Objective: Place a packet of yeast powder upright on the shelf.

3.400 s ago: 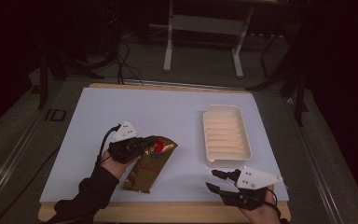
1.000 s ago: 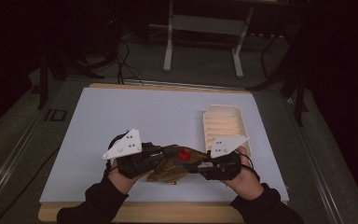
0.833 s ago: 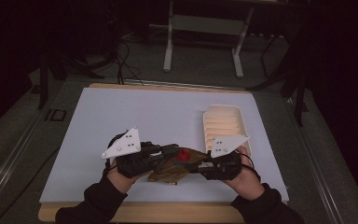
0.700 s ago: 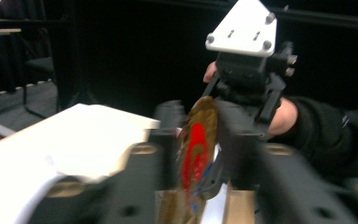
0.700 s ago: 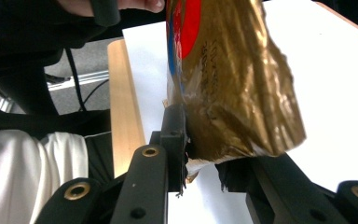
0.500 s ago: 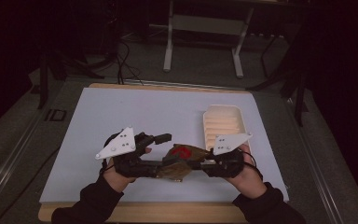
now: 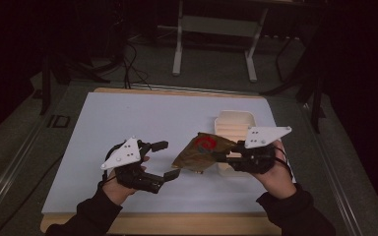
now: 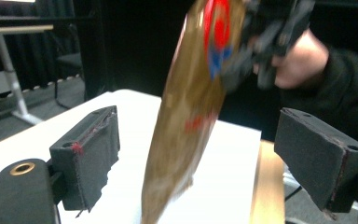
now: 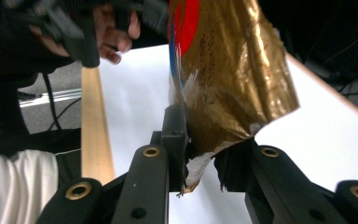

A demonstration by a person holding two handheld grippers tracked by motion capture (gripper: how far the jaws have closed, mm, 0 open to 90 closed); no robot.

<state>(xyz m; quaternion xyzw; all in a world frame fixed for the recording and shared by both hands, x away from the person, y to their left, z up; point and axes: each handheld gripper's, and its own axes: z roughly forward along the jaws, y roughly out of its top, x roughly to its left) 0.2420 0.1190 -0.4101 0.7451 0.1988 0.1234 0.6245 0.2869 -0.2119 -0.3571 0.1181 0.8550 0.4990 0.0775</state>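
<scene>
The fingers of the right gripper (image 7: 225,157) pinch one edge of a gold foil packet (image 7: 202,151), holding it above the white surface (image 7: 142,118) beside a cream ridged tray (image 7: 233,122). The left gripper (image 7: 166,160) has its fingers spread wide, holding nothing, just left of the packet.

The bag (image 8: 200,102) looks blurry and its top is cut off. It hides part of the tray (image 7: 234,123).
</scene>
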